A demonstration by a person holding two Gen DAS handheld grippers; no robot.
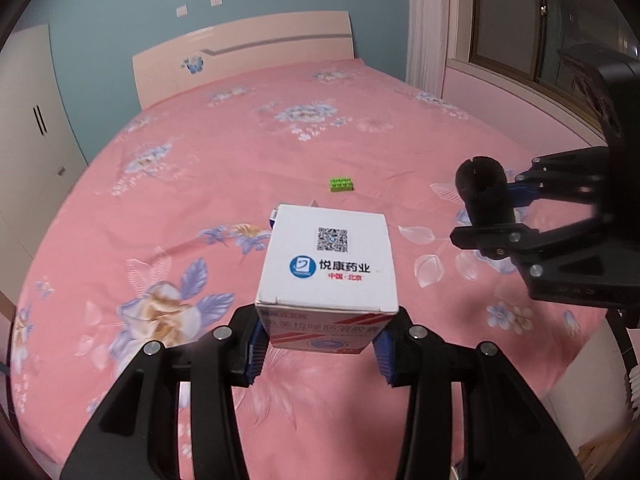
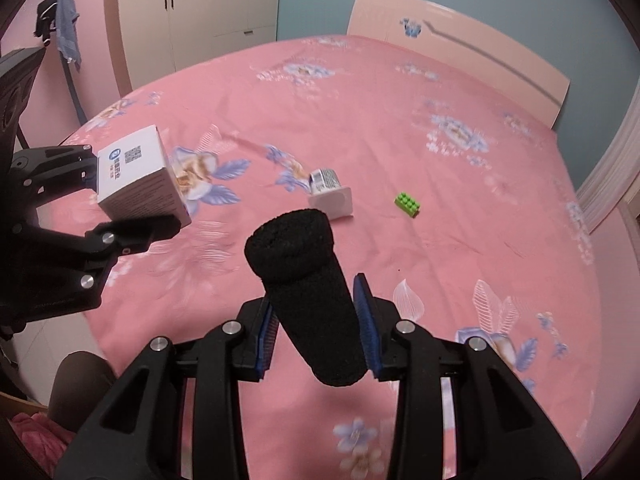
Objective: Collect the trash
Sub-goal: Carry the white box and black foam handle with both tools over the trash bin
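Note:
My left gripper (image 1: 320,354) is shut on a white medicine box (image 1: 328,260) with a QR code and blue logo, lifted above the pink bed. The same medicine box (image 2: 136,176) shows at the left of the right wrist view, clamped in the left gripper (image 2: 120,200). My right gripper (image 2: 316,334) is shut on a black foam roll (image 2: 308,292) that sticks up between the blue pads. That black roll (image 1: 486,194) and the right gripper (image 1: 504,210) appear at the right of the left wrist view. A small white cup (image 2: 330,194) lies tipped on the sheet.
A green toy brick (image 1: 341,184) (image 2: 408,205) lies on the floral pink bedsheet (image 1: 200,200). The headboard (image 1: 244,56) stands at the far end, wardrobes (image 2: 192,12) on one side, a window (image 1: 516,20) on the other. A dark seat (image 2: 80,384) sits by the bed's near edge.

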